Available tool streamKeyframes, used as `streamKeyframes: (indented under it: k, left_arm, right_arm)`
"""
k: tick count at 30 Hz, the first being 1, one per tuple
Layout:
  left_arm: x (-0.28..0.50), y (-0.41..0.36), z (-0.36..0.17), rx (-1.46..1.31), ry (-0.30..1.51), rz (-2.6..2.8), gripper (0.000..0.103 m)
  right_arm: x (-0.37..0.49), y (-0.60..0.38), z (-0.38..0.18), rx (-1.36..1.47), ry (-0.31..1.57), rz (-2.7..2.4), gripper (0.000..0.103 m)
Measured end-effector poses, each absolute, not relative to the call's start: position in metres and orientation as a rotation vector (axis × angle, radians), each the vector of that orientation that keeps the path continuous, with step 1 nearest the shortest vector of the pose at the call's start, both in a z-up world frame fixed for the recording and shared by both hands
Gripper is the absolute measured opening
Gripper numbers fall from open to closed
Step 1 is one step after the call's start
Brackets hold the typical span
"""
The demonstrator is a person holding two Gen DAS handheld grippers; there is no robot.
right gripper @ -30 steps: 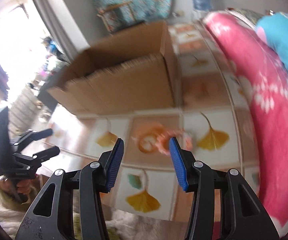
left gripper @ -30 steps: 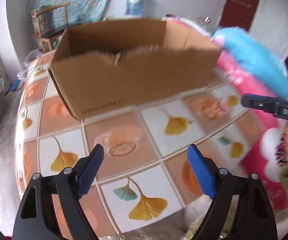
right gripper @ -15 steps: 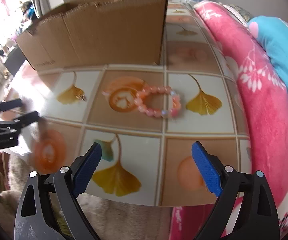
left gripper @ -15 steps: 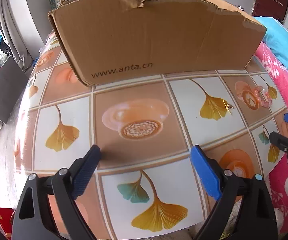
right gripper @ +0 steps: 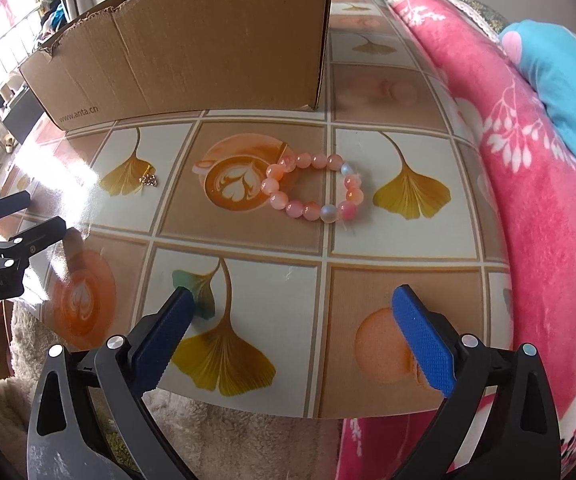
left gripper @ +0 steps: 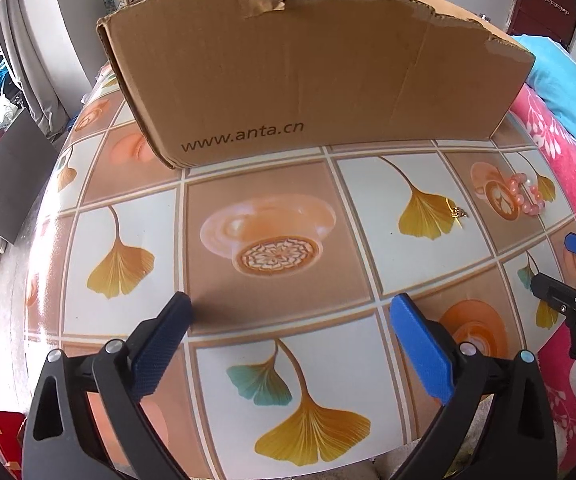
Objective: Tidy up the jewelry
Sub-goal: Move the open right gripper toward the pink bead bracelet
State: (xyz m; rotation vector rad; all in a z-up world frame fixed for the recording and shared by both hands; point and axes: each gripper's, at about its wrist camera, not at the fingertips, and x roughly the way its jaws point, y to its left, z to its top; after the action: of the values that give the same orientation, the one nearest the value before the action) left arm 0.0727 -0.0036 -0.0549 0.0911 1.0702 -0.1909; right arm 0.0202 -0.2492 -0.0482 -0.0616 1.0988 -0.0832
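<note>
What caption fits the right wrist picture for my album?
Open right tongs hover above a pink bead bracelet on the leaf-tiled table, cardboard box behind.

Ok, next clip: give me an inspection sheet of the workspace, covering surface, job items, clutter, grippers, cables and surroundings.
Surface: table with a glossy tile-print cover of ginkgo leaves and coffee cups; glare at its left edge.
Job's things: pink bead bracelet lying flat on the cover; small gold trinket lying apart, left of it; open cardboard box with torn rim standing behind both.
Clutter: nothing seen.
Grippers: left hand-held gripper open, empty, above the table; right hand-held gripper open, empty, pointing toward the bracelet.
Cables: nothing seen.
Surroundings: pink floral blanket and blue cushion along the table's right side; fluffy white cloth under the near edge.
</note>
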Motion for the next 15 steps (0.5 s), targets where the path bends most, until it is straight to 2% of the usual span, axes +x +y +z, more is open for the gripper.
streamKeyframes:
  k: [15]
  left_arm:
    - [0.0727, -0.0024, -0.0544, 0.088, 1.066, -0.183, 0.098]
  right_arm:
    - [0.017, -0.247, -0.046, -0.099, 1.069, -0.075, 0.095]
